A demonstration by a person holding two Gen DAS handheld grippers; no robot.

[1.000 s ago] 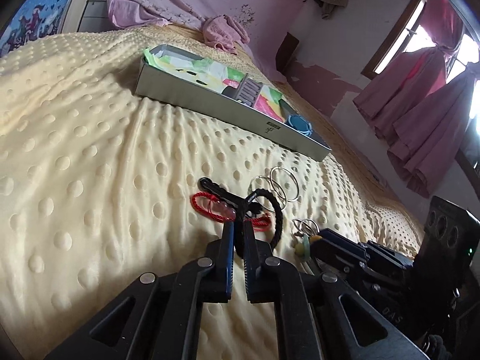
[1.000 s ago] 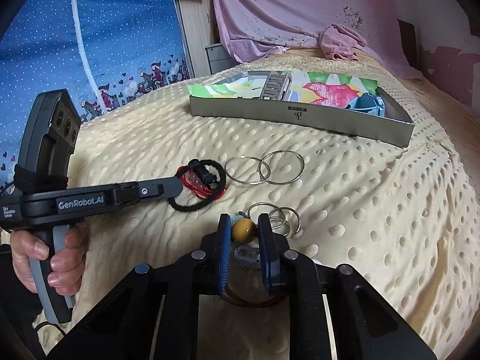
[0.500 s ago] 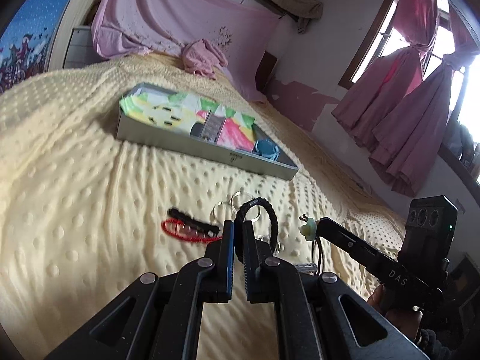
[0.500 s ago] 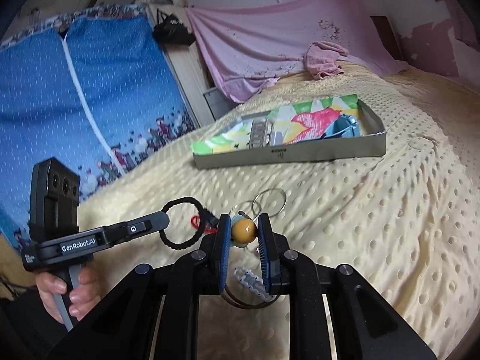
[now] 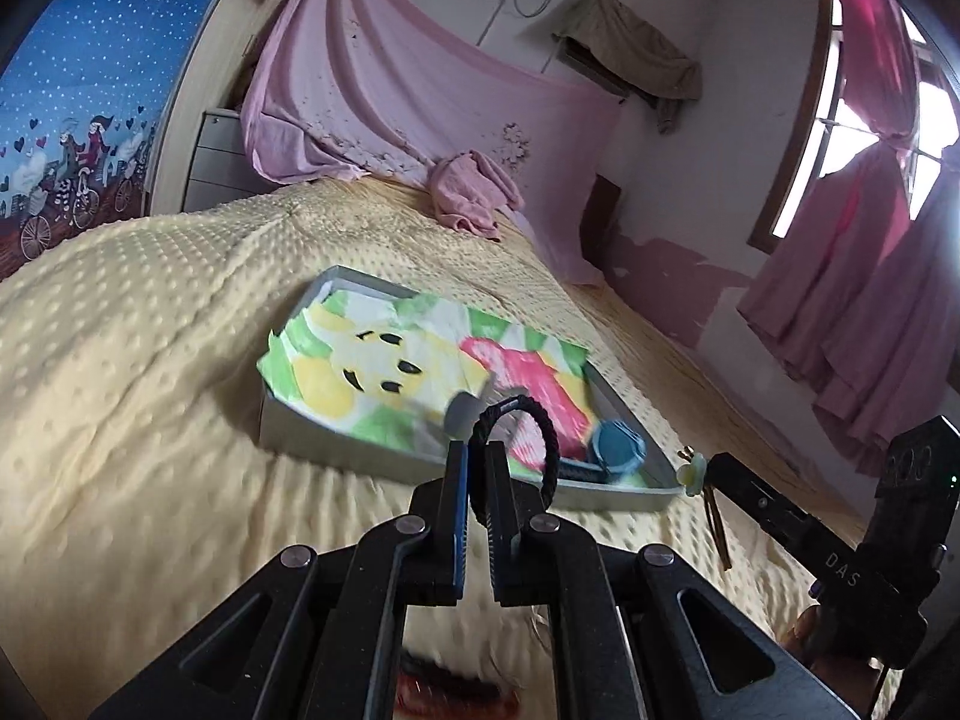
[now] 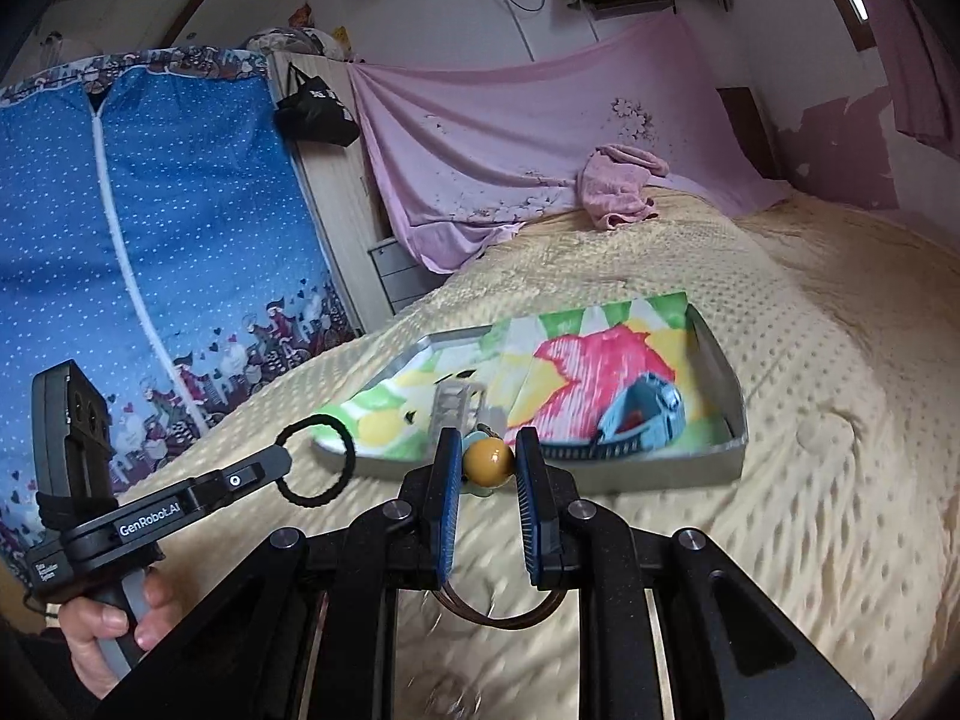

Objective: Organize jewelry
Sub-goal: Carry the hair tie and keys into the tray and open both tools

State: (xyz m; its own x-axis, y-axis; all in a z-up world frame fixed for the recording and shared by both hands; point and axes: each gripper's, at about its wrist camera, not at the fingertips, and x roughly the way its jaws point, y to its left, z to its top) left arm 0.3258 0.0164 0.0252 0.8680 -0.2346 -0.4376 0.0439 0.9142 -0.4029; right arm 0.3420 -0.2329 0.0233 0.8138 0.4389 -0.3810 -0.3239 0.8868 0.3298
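Above the yellow bedspread (image 5: 150,420), short of the grey tray (image 5: 336,450), L gripper (image 5: 477,450) pinches a black braided bracelet (image 5: 543,420) by its cord; it's light, limp, will swing. R gripper (image 6: 489,453) clamps an amber bead (image 6: 489,455) w/ brown cord dangling: hard, round, prob. slippery, so grip across the middle.
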